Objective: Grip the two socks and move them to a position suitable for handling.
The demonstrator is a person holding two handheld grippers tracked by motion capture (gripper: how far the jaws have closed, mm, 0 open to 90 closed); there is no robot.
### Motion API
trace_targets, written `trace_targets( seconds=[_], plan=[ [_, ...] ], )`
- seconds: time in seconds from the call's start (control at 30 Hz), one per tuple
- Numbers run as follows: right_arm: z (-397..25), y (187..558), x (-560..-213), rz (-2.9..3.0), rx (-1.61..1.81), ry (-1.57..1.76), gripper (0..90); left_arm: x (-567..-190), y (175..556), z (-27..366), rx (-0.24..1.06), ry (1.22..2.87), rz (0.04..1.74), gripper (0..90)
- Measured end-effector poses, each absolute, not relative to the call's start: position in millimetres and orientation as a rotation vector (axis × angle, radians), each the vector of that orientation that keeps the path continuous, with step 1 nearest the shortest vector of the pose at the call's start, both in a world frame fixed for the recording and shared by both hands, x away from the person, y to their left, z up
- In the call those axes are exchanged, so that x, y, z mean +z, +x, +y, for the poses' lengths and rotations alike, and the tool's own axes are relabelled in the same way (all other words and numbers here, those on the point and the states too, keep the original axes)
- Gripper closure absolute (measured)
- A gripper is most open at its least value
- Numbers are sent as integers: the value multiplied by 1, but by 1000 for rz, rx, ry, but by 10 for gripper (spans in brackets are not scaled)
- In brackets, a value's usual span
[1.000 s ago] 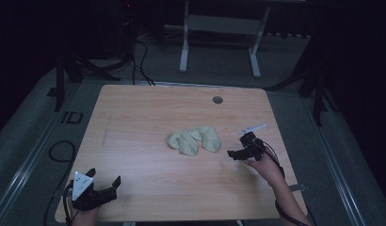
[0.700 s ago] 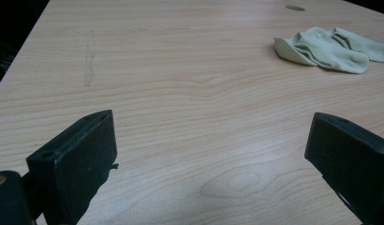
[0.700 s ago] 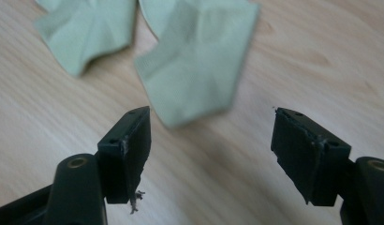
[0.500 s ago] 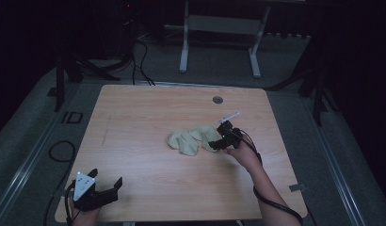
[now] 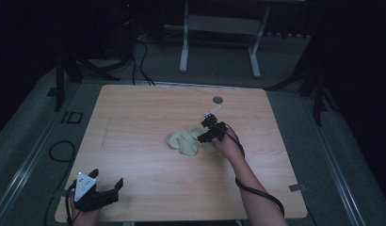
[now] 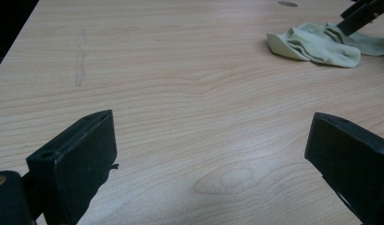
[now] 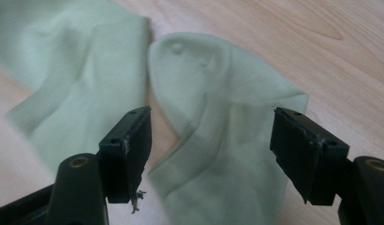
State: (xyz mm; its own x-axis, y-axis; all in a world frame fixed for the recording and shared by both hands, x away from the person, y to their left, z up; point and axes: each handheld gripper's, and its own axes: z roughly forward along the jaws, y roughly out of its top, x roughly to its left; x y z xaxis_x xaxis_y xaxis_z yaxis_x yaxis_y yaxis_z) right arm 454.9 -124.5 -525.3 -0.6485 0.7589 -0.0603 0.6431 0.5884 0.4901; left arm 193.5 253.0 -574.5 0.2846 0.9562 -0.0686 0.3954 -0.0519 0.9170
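Two socks (image 7: 204, 122) blurred; edges cropped

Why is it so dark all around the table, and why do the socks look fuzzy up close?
In the high view, light falls on the table while the room around it stays nearly black. In the right gripper view, the pale green socks lie very near the lens, so their edges blur softly. In the left gripper view, the wood grain looks sharp and evenly lit.
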Motion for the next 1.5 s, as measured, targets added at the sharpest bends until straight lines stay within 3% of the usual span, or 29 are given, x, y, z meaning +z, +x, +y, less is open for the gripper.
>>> trace_targets(
  seconds=[0.13, 0.27, 0.33, 0.4, 0.47, 1.03, 1.5],
  plan=[
    [-120, 460, -532, 2554, 592, 1162, 348, -575, 193, 254, 752, 1613, 1268, 23],
    [-120, 461, -538, 2568, 545, 1176, 507, -575, 193, 254, 751, 1621, 1269, 23],
    [-122, 460, -537, 2540, 538, 1199, 663, -575, 194, 253, 749, 1622, 1270, 23],
    [-124, 461, -537, 2535, 513, 1187, 765, -575, 194, 254, 749, 1622, 1270, 23],
    [-124, 462, -536, 2541, 507, 1178, 801, -575, 194, 254, 748, 1622, 1271, 23],
    [-142, 437, -483, 2522, 610, 1139, 818, -576, 195, 252, 748, 1630, 1271, 23],
    [-172, 367, -452, 2514, 782, 993, 818, -576, 195, 251, 752, 1642, 1272, 23]
  ],
)
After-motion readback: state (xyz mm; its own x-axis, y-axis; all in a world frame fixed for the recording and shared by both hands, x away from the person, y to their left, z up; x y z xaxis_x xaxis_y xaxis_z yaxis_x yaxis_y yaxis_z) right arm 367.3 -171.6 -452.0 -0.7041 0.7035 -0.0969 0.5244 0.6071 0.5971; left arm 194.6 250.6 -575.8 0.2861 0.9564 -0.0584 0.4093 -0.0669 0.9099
